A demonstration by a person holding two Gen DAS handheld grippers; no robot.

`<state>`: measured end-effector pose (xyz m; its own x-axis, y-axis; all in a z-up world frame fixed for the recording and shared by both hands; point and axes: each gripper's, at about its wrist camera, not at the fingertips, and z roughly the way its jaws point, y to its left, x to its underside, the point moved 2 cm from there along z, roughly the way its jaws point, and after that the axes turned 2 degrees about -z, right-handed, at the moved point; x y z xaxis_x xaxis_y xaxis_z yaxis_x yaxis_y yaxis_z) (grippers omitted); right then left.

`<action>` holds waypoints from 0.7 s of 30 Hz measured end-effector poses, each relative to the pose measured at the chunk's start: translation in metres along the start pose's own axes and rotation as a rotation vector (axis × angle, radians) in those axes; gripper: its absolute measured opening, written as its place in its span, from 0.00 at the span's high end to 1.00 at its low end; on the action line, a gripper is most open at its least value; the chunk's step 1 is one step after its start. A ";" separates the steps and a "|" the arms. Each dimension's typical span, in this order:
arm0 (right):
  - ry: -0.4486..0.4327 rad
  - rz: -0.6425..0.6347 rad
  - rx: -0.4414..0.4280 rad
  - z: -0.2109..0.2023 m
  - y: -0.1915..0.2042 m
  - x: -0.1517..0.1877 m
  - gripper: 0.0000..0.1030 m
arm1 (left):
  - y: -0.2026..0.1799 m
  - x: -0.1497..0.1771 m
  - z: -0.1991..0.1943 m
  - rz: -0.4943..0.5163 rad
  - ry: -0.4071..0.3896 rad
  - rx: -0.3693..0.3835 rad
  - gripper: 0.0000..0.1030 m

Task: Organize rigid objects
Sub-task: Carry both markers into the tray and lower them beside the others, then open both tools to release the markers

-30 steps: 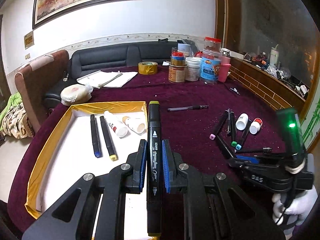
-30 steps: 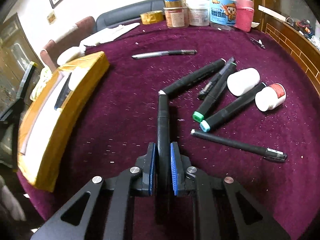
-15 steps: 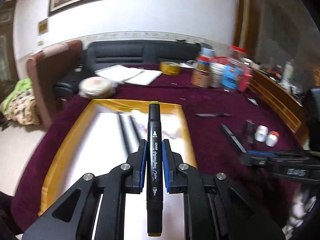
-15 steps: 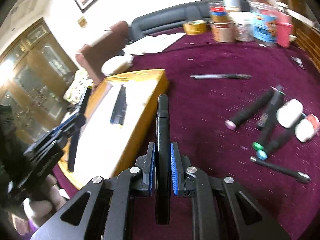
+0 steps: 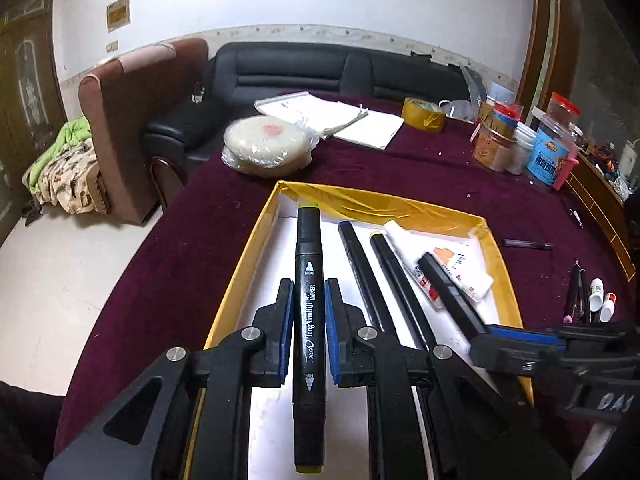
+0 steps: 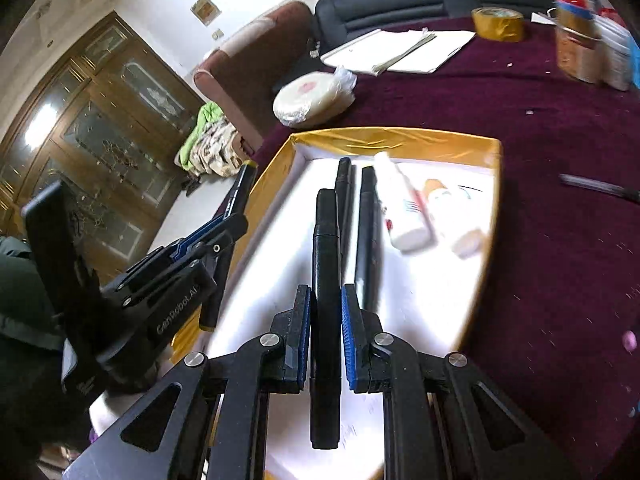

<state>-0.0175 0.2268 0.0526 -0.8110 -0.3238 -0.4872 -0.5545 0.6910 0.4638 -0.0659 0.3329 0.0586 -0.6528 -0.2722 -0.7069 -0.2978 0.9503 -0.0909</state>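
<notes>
Two grippers each pinch a marker over the same gold-rimmed box (image 5: pixel 256 236). The left gripper (image 5: pixel 308 332) has its blue pads pressed against a black marker with yellow-green caps (image 5: pixel 308 292); the marker runs straight up the middle of the left wrist view, its far cap over the box's far left corner, its near cap low in the frame behind the pads. The right gripper (image 6: pixel 325 340) clamps a plain black marker (image 6: pixel 326 264) the same way, its barrel pointing up the centre of the right wrist view over the white box floor.

Only the left wrist view shows the printed lettering on its marker, and, at the right edge, loose pens and small white bottles (image 5: pixel 596 292) on the maroon tablecloth (image 5: pixel 168 264). It also catches the right gripper at lower right, its marker reaching in slantwise across the box (blurred there). Only the right wrist view shows the glass-fronted wooden cabinet (image 6: pixel 92 152) at left and the left gripper from the side at lower left, holding its marker just over the box's left rim.

Both views show what lies in the box: two black markers (image 5: pixel 360 272) side by side, and right of them two white tubes (image 6: pixel 404 204). In the left wrist view these sit right of the held marker; in the right wrist view the two markers lie just beyond and right of the held one, whether touching it I cannot tell.
</notes>
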 end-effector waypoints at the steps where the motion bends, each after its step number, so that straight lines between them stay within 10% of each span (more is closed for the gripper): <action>1: 0.005 0.001 0.006 0.007 0.001 -0.003 0.87 | 0.001 -0.001 0.004 -0.014 0.017 0.034 0.88; 21: 0.060 0.102 -0.053 0.066 -0.007 -0.033 0.86 | 0.015 -0.018 0.027 -0.086 0.032 0.004 0.78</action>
<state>0.0249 0.2750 0.0169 -0.8725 -0.2931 -0.3911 -0.4765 0.6876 0.5479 -0.0403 0.3563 0.0507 -0.6470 -0.3570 -0.6737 -0.3506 0.9239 -0.1529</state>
